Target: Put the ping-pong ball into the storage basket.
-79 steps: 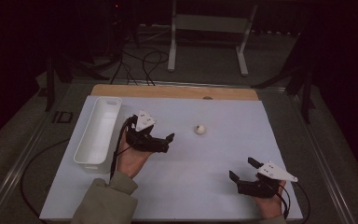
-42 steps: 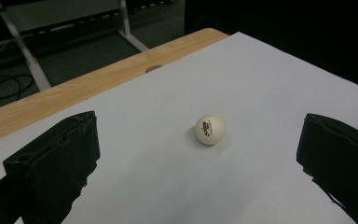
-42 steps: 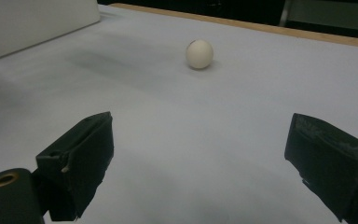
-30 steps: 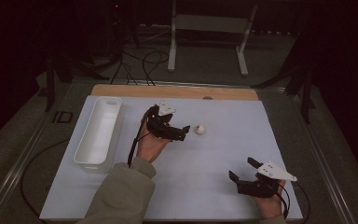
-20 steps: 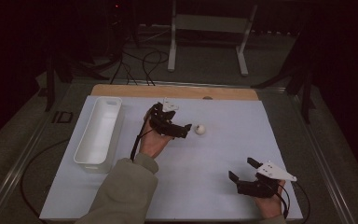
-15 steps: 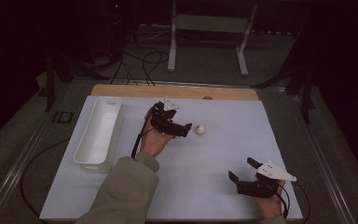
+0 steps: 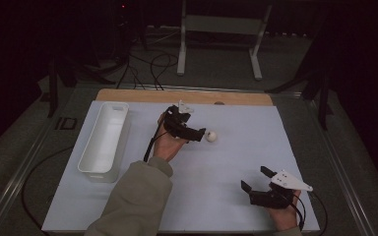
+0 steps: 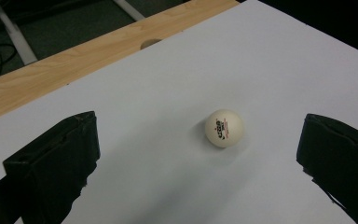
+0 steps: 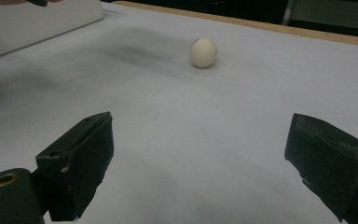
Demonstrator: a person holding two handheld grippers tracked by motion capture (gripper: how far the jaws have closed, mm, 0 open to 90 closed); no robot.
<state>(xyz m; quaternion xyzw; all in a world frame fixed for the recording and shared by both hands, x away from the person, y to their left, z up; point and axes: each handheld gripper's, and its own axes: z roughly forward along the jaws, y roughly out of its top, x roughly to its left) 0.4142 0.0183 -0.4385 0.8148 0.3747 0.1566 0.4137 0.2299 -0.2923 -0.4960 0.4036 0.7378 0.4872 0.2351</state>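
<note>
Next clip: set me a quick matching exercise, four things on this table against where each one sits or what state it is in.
Things:
1. ball
2. white tray
3. left hand-held gripper
4. right hand-held gripper

Places or states:
A. along the left side of the white mat
B. open, near the mat's front right corner
C. loose on the mat, ungripped
D. open, jaws right beside the ball

Pairs: 1-C, 2-A, 3-D, 4-B
</note>
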